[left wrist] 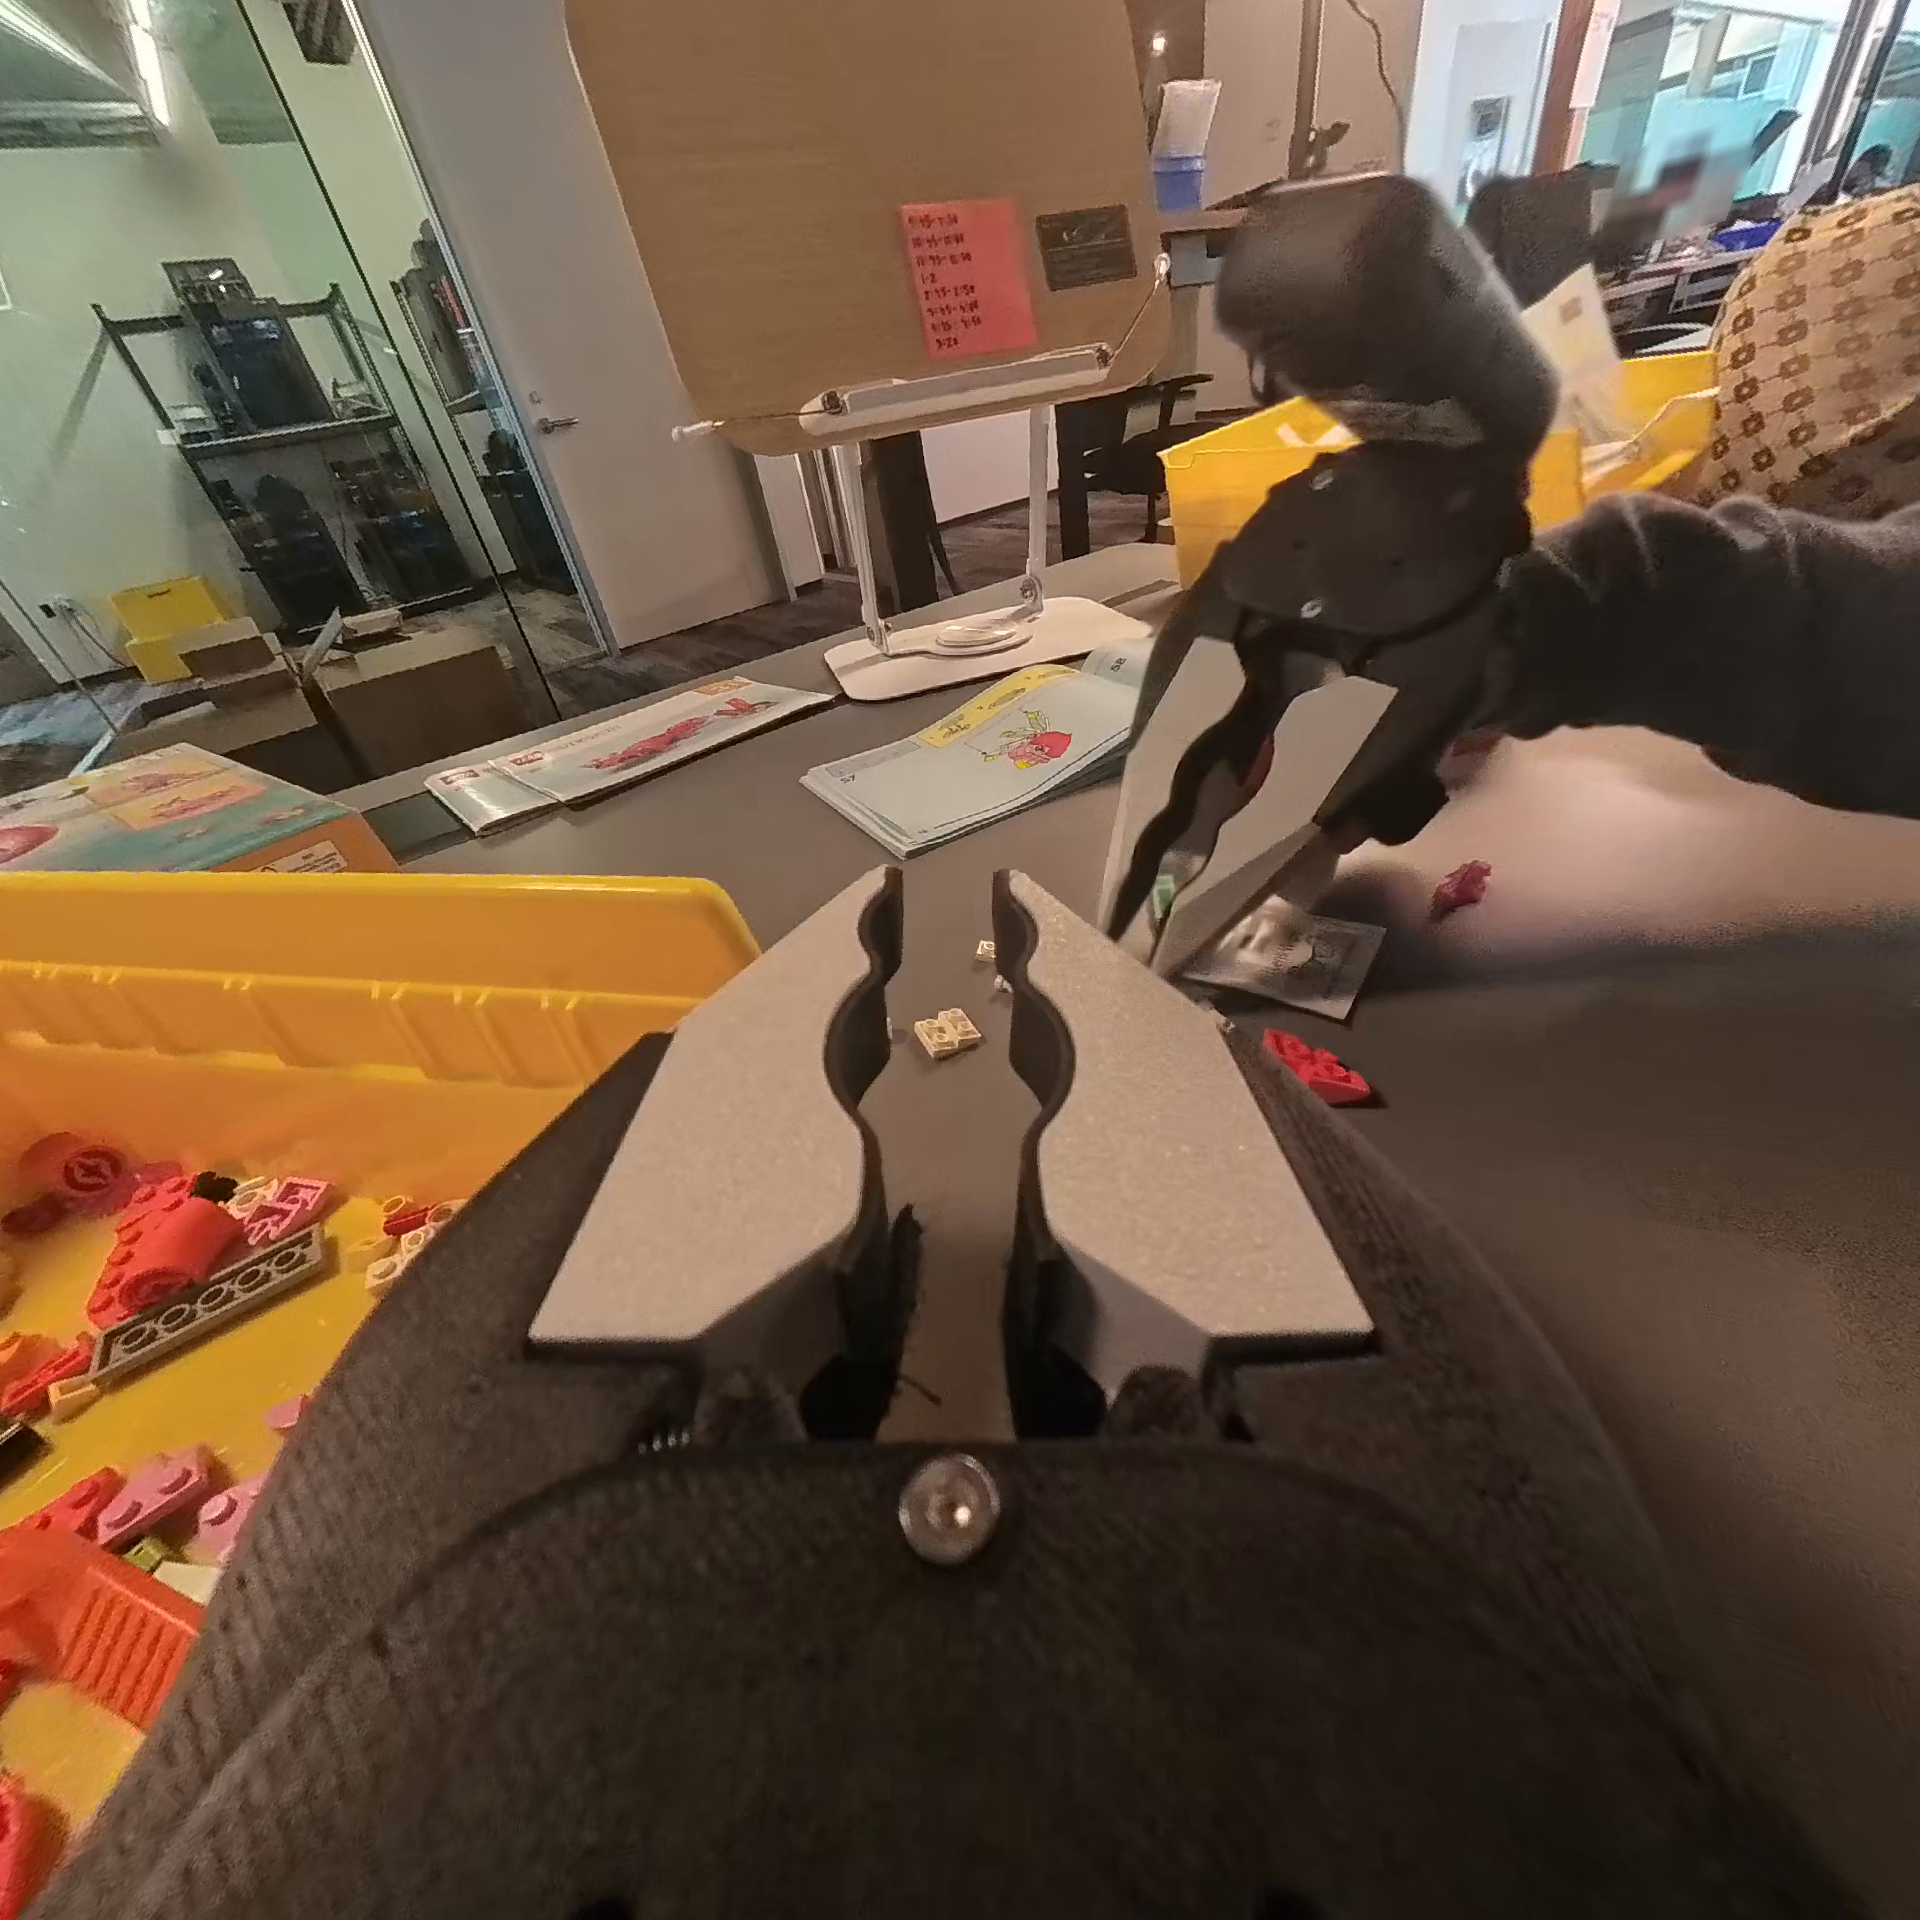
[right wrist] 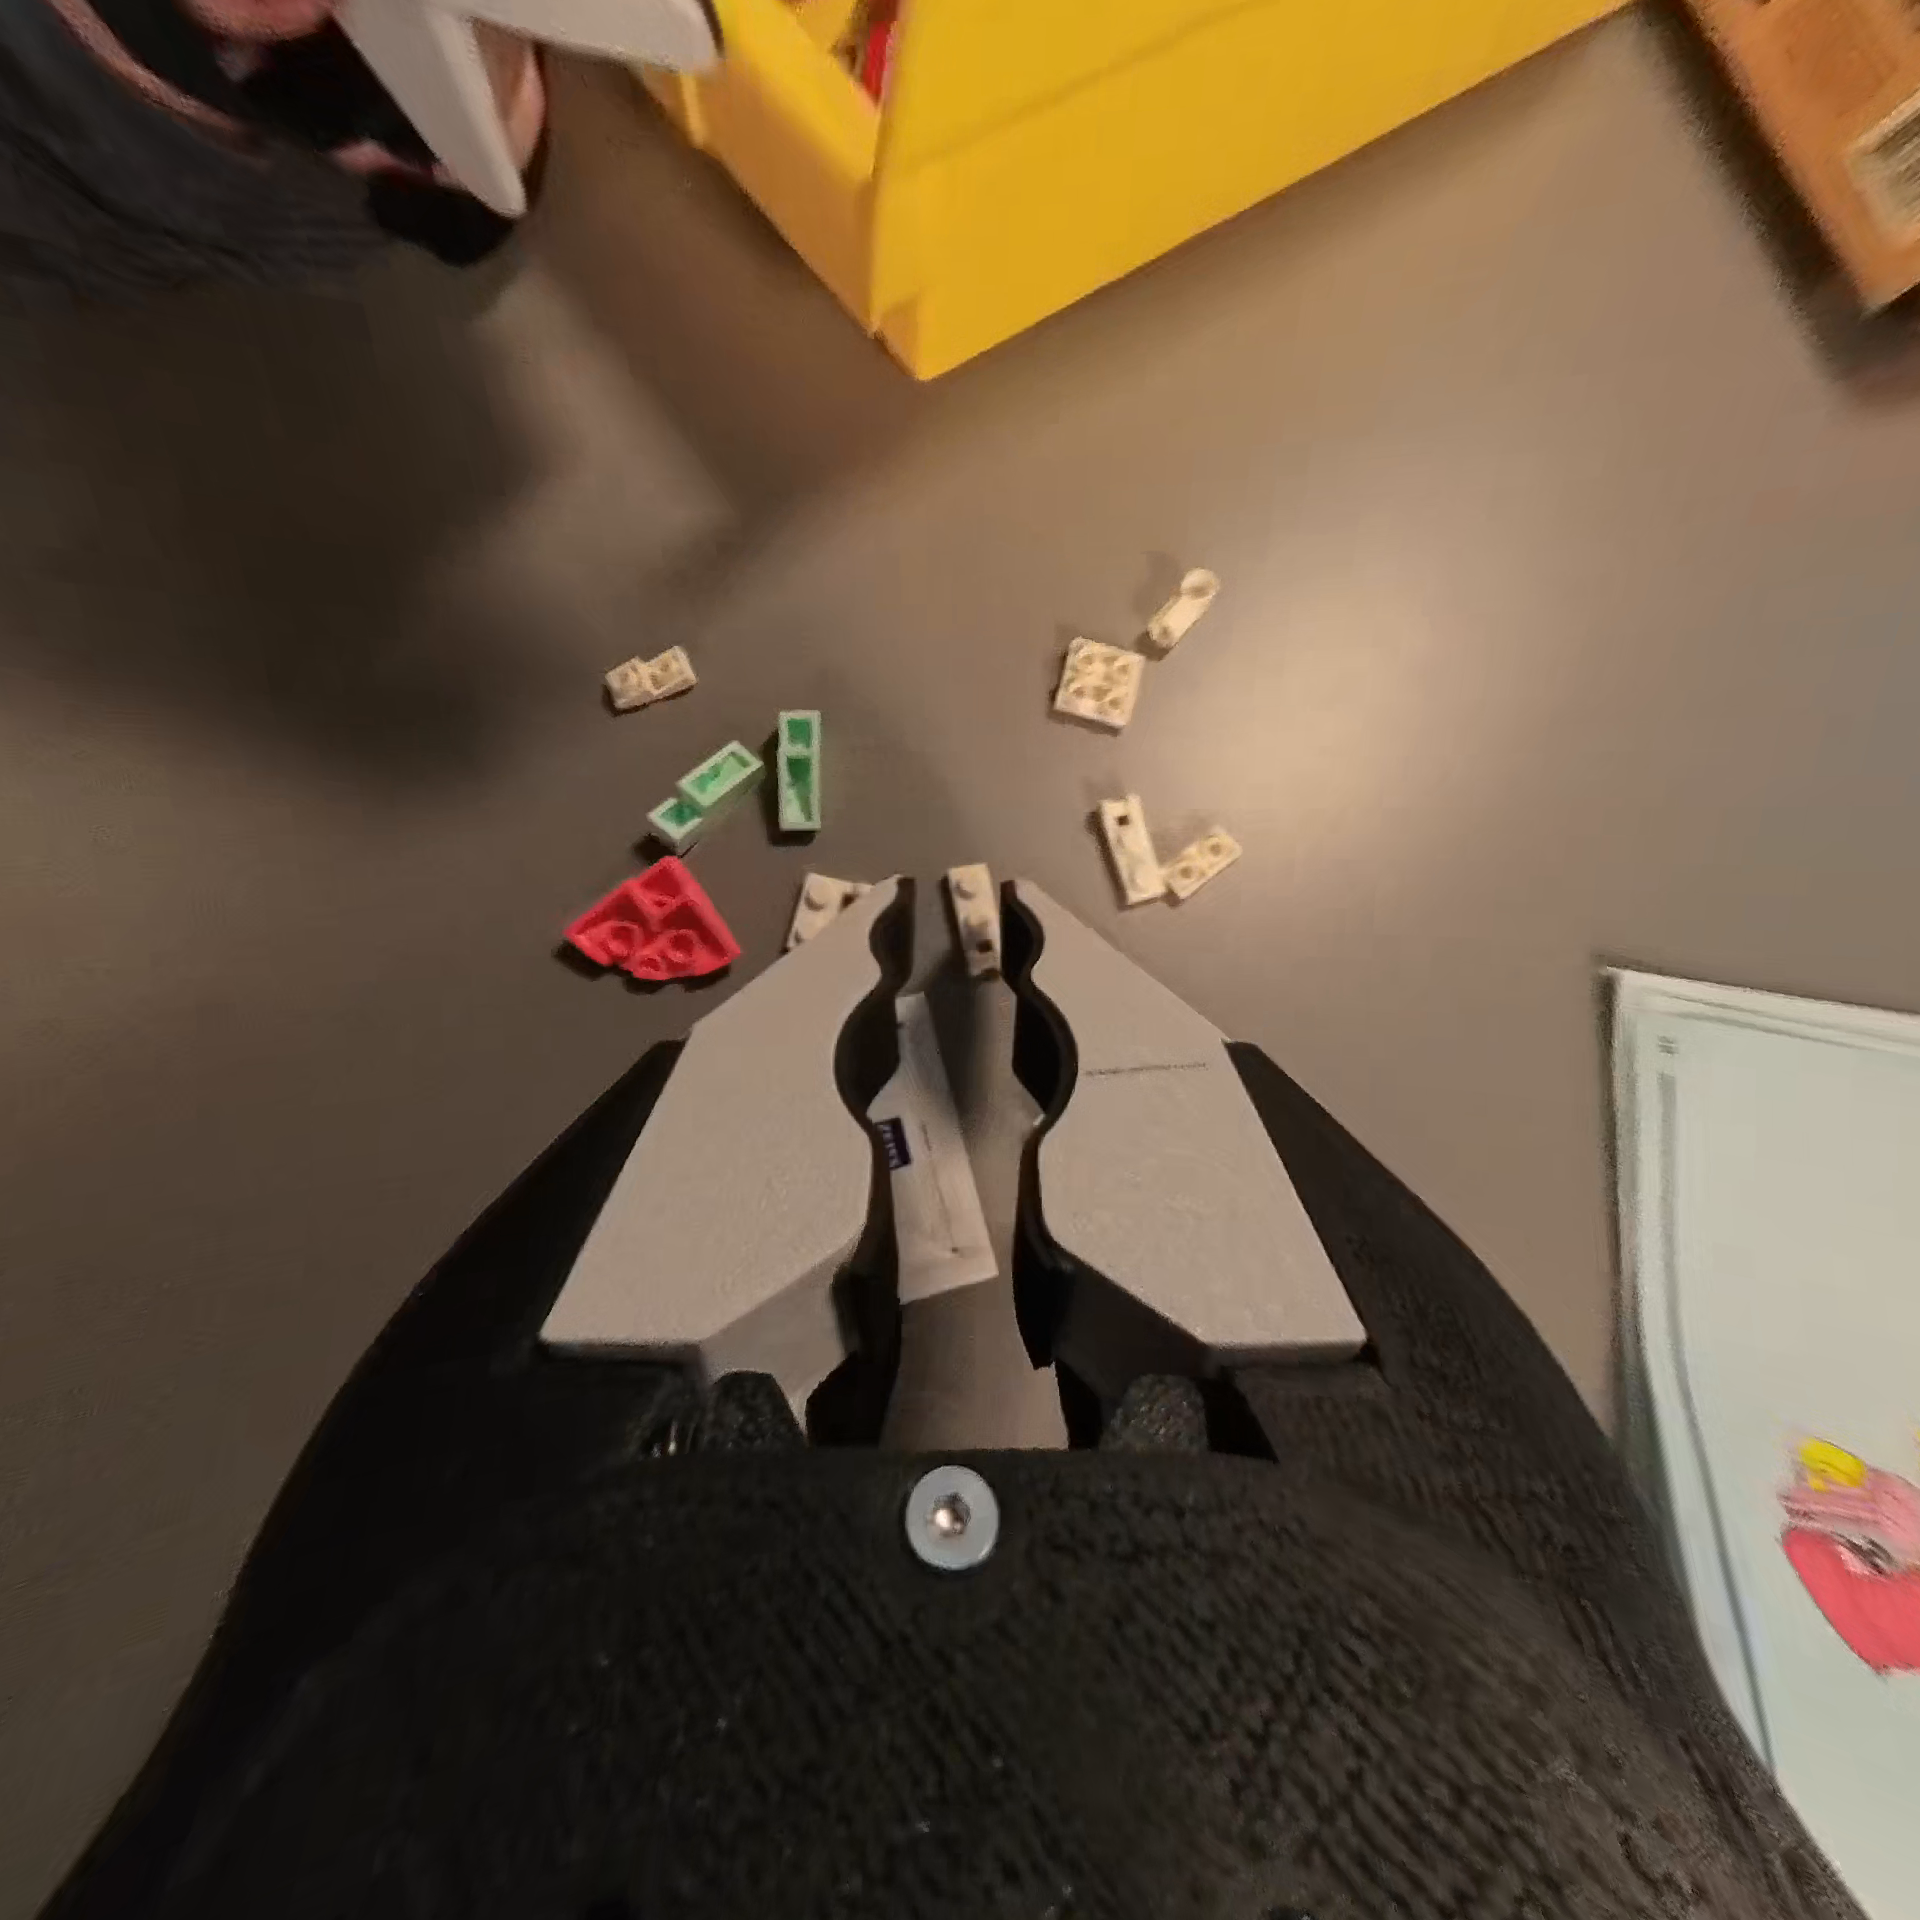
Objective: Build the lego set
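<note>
My left gripper (left wrist: 945, 888) is open and empty above the dark table (left wrist: 1558, 1247). A small cream brick (left wrist: 945, 1034) lies on the table below the gap between its fingers. My right gripper (right wrist: 956, 894) is open and points down at the table. A cream plate (right wrist: 971, 920) lies between its fingertips, close to the right finger, with a gap on the left side. A white packet (right wrist: 935, 1174) lies under its fingers. Two green bricks (right wrist: 800, 769) and a red brick (right wrist: 655, 925) lie just left of it. The right gripper also shows in the left wrist view (left wrist: 1143, 940), its tips by the packet (left wrist: 1288, 956).
A yellow bin (left wrist: 364, 935) with red and pink bricks stands at the left; it also shows in the right wrist view (right wrist: 1091, 156). Booklets (left wrist: 977, 748) and a board stand (left wrist: 935, 395) lie beyond. Loose cream pieces (right wrist: 1101, 681) and a magenta piece (left wrist: 1460, 888) are scattered around. The gap from one gripper's tips to the other's is roughly 12 cm. The white packet (right wrist: 935, 1174) is about 5 cm from my right fingertips and 15 cm from my left.
</note>
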A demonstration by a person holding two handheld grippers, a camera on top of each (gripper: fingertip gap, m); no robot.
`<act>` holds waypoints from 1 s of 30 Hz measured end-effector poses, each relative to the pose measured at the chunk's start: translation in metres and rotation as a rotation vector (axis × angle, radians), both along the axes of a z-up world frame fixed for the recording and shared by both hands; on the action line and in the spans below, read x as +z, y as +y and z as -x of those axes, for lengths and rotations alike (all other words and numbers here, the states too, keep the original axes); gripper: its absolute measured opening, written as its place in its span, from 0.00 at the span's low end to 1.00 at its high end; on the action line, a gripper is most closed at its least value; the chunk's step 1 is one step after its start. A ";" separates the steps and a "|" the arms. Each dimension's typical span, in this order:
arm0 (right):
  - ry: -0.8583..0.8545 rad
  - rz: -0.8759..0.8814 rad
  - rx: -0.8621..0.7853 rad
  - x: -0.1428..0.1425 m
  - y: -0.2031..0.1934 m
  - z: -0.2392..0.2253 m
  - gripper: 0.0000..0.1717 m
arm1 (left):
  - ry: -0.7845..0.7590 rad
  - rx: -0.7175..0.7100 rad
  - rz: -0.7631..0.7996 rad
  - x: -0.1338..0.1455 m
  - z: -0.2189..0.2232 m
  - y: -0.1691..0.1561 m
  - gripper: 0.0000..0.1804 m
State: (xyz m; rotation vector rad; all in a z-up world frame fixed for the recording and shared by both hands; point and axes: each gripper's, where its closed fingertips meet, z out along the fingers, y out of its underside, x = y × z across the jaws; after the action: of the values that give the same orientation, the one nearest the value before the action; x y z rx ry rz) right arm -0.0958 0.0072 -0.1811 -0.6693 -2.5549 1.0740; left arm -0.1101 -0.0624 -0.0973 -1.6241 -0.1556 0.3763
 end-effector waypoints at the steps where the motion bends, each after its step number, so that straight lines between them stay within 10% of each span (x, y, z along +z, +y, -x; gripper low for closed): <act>1: -0.055 -0.017 0.011 -0.004 -0.001 -0.002 0.09 | 0.003 -0.002 -0.003 0.001 -0.001 0.000 0.09; 13: -0.138 -0.063 -0.029 0.015 -0.001 -0.031 0.03 | -0.026 -0.166 0.037 -0.006 -0.026 0.008 0.09; 16: -0.148 -0.040 -0.033 0.020 -0.006 -0.077 0.03 | -0.084 -0.423 0.265 -0.033 -0.065 0.013 0.09; 24: -0.135 -0.127 -0.041 -0.012 -0.007 -0.128 0.03 | 0.134 -0.465 0.663 -0.072 -0.063 0.033 0.25; 30: -0.140 -0.074 -0.075 -0.014 -0.008 -0.130 0.03 | 0.204 -0.585 0.845 -0.093 -0.065 0.036 0.18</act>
State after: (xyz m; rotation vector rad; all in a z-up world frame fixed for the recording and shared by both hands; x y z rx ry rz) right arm 0.0344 -0.0009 -0.1949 -0.8411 -2.6490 0.9346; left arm -0.0450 -0.0268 -0.1899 -2.3315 0.7121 0.1444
